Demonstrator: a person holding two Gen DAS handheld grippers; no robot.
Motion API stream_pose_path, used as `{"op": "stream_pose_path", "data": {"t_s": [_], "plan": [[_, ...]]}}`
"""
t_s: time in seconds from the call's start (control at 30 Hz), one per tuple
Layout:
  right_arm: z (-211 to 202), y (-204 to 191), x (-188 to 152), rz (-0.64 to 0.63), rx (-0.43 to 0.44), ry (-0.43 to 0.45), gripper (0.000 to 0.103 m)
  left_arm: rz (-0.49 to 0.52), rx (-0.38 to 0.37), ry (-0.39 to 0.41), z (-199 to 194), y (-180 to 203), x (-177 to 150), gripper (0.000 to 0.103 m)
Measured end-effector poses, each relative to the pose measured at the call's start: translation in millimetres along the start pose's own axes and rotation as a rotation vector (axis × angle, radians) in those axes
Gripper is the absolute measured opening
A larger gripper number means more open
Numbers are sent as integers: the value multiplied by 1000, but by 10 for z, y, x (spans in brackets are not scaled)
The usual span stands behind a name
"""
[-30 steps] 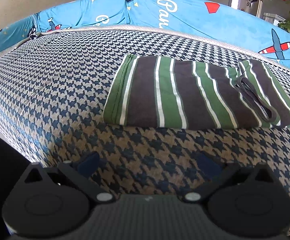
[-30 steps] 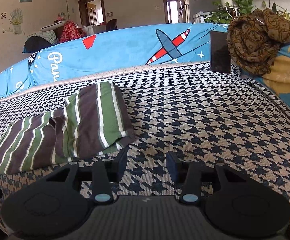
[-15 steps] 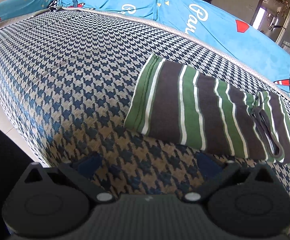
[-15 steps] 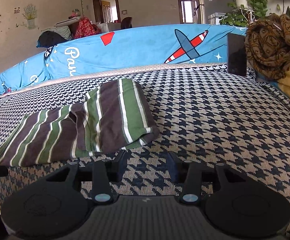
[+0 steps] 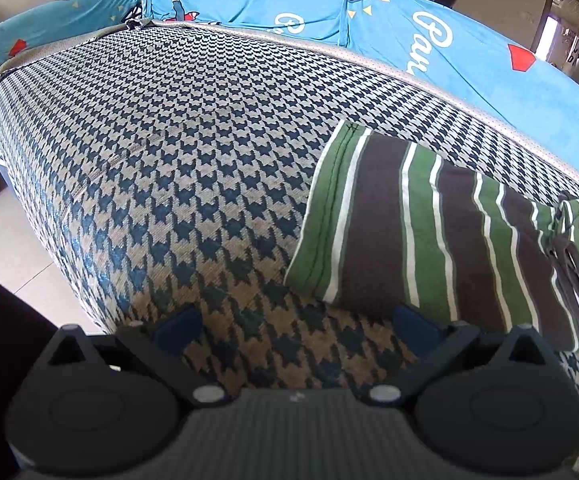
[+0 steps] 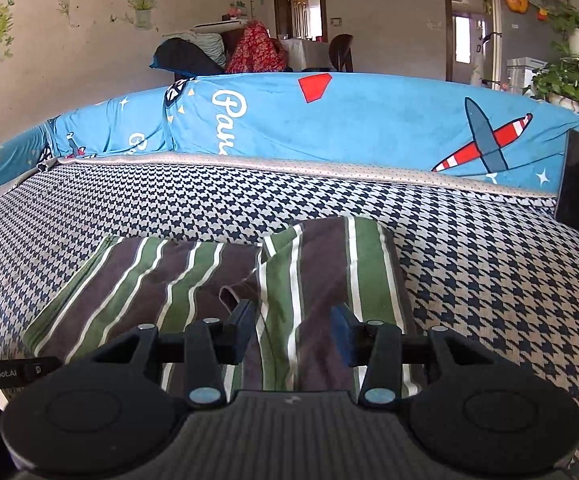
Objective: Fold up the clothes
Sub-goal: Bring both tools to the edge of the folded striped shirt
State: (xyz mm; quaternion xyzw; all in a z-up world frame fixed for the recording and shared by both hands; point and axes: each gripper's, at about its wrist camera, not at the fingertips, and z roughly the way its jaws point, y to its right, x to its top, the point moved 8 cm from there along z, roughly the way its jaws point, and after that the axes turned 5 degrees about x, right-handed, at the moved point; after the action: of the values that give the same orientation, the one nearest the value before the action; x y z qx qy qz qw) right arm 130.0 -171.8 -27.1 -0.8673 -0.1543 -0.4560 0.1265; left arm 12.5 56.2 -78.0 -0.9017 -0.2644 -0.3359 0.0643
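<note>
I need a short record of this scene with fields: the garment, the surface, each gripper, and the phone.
garment: striped shirt, folded into a strip, right end doubled over
surface: houndstooth sofa cover
backrest: blue cover with plane print
left gripper: open, over bare cover beside the shirt's left end
right gripper: open, above the doubled end
phone: leans against backrest

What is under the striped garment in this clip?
The striped garment lies on the houndstooth cover, which shows on every side of it. One end is folded back over the rest. Whatever sits between its layers or directly beneath is covered.
</note>
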Motion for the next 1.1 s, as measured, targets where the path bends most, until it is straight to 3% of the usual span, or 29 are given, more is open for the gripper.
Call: {"op": "stream_pose_path", "data": {"t_s": [0.13, 0.43, 0.6, 0.73, 0.93, 1.1], "plan": [[265, 33, -224, 59, -31, -68, 42, 18, 19, 14, 56, 13, 7, 103], [315, -90, -295, -19, -71, -72, 46, 38, 26, 29, 119, -44, -46, 103], [194, -171, -272, -22, -80, -58, 46, 38, 24, -7, 161, -130, -26, 103], [1, -438, -184, -62, -14, -18, 46, 46, 9, -29, 156, -220, 184, 103], [-118, -1020, -248, -193, 141, -13, 47, 9, -42, 6, 77, -572, 810, 103], [-73, -1418, -436, -309, 236, -39, 47, 65, -64, -13, 181, -484, 1091, 103]]}}
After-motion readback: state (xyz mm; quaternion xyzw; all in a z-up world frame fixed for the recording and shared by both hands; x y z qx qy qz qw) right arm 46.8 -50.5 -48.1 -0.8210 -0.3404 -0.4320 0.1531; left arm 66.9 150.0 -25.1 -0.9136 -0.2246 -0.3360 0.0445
